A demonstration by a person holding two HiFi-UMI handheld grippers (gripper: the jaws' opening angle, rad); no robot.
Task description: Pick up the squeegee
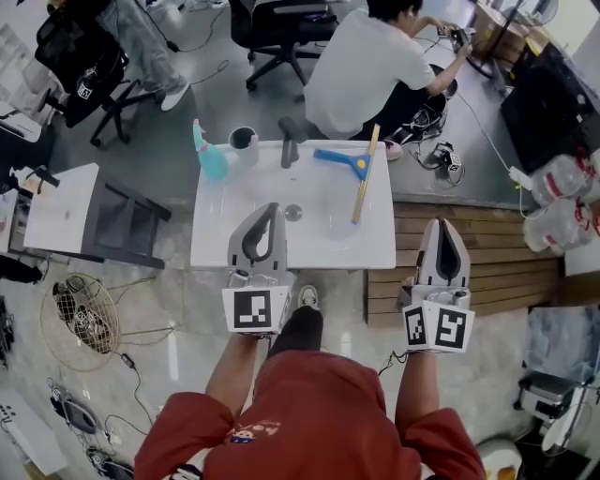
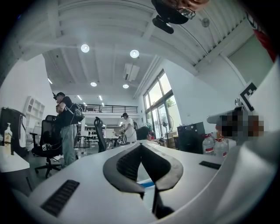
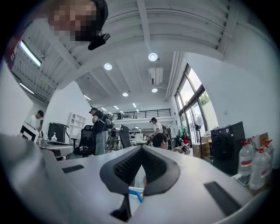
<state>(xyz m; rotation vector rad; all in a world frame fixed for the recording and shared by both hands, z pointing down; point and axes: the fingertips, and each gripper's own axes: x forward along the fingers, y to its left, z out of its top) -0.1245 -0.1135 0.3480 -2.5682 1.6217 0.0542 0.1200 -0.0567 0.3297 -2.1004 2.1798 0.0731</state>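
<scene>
Head view: the task had barely started. The blue-handled squeegee with a long tan blade (image 1: 357, 174) lay untouched at the far right of the white moulded basin top (image 1: 234, 248), well apart from both tools. The left gripper (image 1: 272, 210) hovered over the basin's near edge beside the drain. The right gripper (image 1: 443, 227) was off the basin altogether, above the brown wooden plank decking (image 1: 487, 239). Reaching, opening, clamping and lifting were all left to do (my read). Along the far edge stood a teal plastic spray bottle (image 1: 210, 156), a white round cup (image 1: 244, 142) and a grey metal faucet (image 1: 288, 150). Past it, a seated person in a white shirt (image 1: 370, 66), a black office chair (image 1: 274, 28) and clear plastic water jugs (image 1: 562, 202) on a grey floor. Left gripper view: the jaws met at their tips with nothing between them. Beyond was an open office with round ceiling lights (image 2: 134, 53), tall windows (image 2: 159, 103) and a standing person with a backpack (image 2: 65, 127). Right gripper view: the jaws were likewise together and empty, facing the same office, with the jugs at the right.
</scene>
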